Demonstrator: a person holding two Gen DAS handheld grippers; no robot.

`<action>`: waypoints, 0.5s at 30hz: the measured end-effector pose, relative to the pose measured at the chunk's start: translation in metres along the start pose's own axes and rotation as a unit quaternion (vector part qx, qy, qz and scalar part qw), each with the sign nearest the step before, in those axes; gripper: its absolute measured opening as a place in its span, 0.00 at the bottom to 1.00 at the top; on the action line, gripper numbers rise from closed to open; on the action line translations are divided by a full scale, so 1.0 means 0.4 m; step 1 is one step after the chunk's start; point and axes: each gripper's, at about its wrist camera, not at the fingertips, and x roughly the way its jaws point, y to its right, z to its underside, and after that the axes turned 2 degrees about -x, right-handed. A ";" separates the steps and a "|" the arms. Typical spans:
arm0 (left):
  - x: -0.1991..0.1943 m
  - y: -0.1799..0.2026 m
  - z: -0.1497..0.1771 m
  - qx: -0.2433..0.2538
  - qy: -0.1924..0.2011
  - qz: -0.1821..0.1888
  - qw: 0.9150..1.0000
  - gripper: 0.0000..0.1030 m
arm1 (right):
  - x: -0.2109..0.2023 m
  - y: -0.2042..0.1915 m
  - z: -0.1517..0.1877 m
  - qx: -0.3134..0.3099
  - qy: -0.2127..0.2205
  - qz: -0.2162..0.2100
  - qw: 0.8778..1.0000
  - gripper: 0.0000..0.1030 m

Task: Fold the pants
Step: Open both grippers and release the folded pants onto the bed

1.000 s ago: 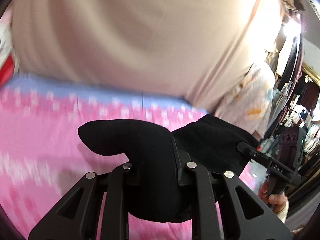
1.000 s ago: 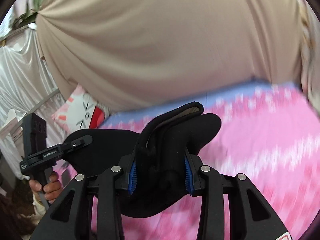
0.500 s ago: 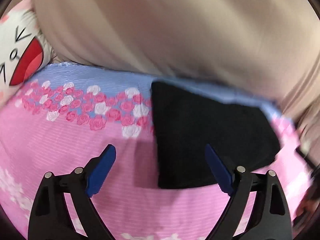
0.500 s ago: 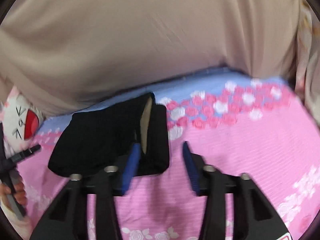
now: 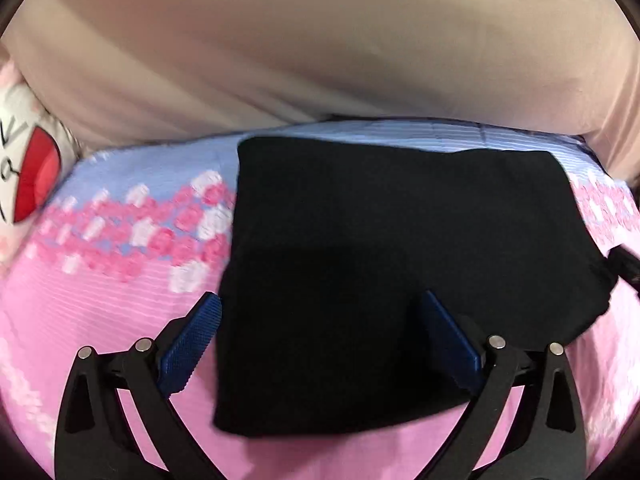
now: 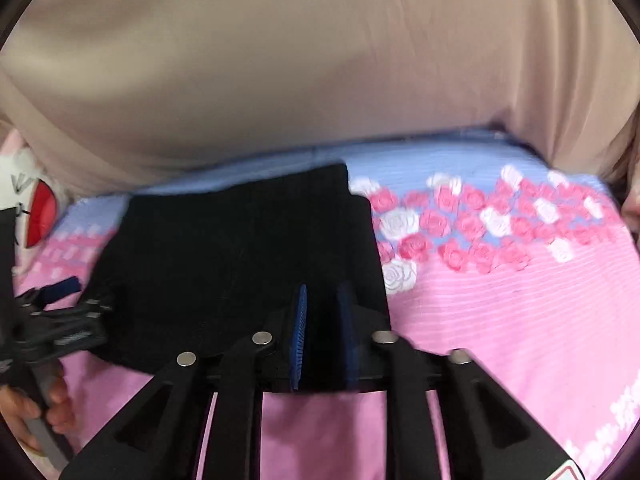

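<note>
The black pants [image 5: 380, 260] lie folded into a flat rectangle on the pink flowered bedspread [image 5: 100, 320]. My left gripper [image 5: 320, 340] hovers over their near left corner. Its jaws are spread wide and still opening, and the blue pads [image 5: 188, 344] touch nothing. In the right wrist view the pants [image 6: 240, 260] lie under my right gripper [image 6: 323, 334], at their near right edge. Its jaws stand a narrow gap apart and are opening a little. Black cloth shows through the gap, with no pinch visible. The left gripper [image 6: 56, 308] and the hand [image 6: 24, 412] holding it appear at the far left.
A person in a beige top [image 5: 320, 48] stands close behind the far edge of the bed. A white cushion with a red mouth print [image 5: 28, 176] lies at the far left. The bedspread has a blue band [image 6: 440, 160] along its far edge.
A second ago both grippers held the bunched pants up in the air. The pants now lie flat on the bed, both grippers have let go, and both have sunk towards them.
</note>
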 end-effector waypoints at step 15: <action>-0.317 -0.001 0.093 0.010 0.066 -0.007 0.998 0.95 | -0.236 -0.081 0.102 0.022 0.074 0.019 0.997 0.59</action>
